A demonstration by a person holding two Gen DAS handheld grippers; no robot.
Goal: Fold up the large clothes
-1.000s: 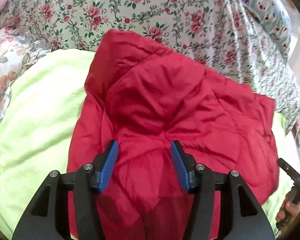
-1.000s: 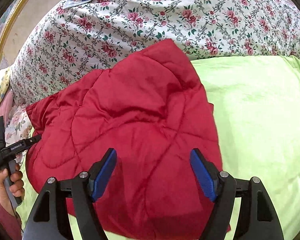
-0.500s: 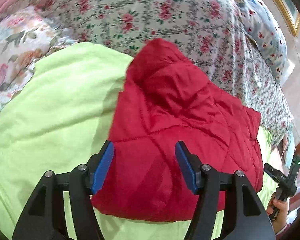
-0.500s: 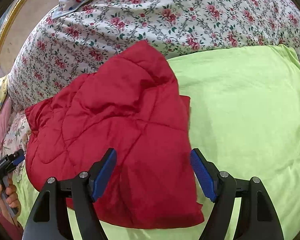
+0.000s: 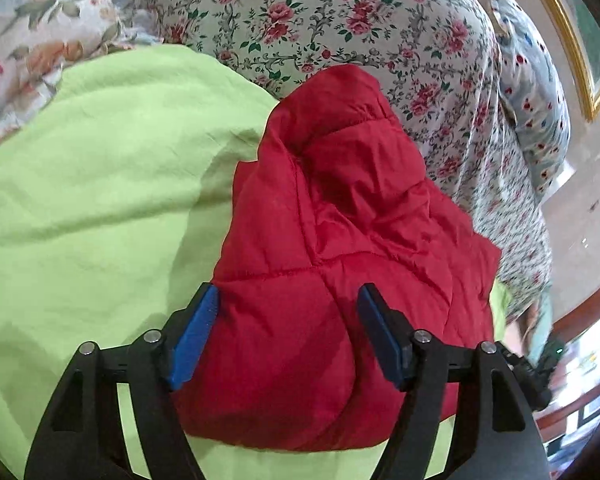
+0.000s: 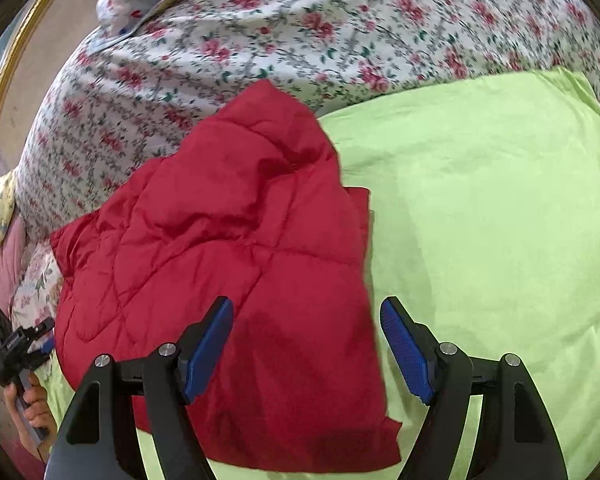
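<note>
A red quilted jacket (image 5: 340,248) lies folded into a rough block on a lime-green sheet (image 5: 100,200). My left gripper (image 5: 288,296) hovers over the jacket's near left part; its jaws are opening and its blue pads press on nothing. In the right wrist view the same jacket (image 6: 236,248) fills the left half. My right gripper (image 6: 306,308) stands open above the jacket's right edge, with one pad over red fabric and the other over green sheet. The left gripper (image 6: 16,348) shows at the far left, held by a hand (image 6: 32,408).
A floral bedspread (image 5: 360,28) covers the bed behind the jacket. A blue patterned pillow (image 5: 540,88) lies at the far right. The green sheet (image 6: 500,220) stretches wide to the jacket's right. A gold picture frame (image 5: 580,60) hangs on the wall.
The left gripper let its jaws widen and drew back leftward from the jacket, rolling. The right gripper shifted right, so the jacket's right edge now sits between its pads.
</note>
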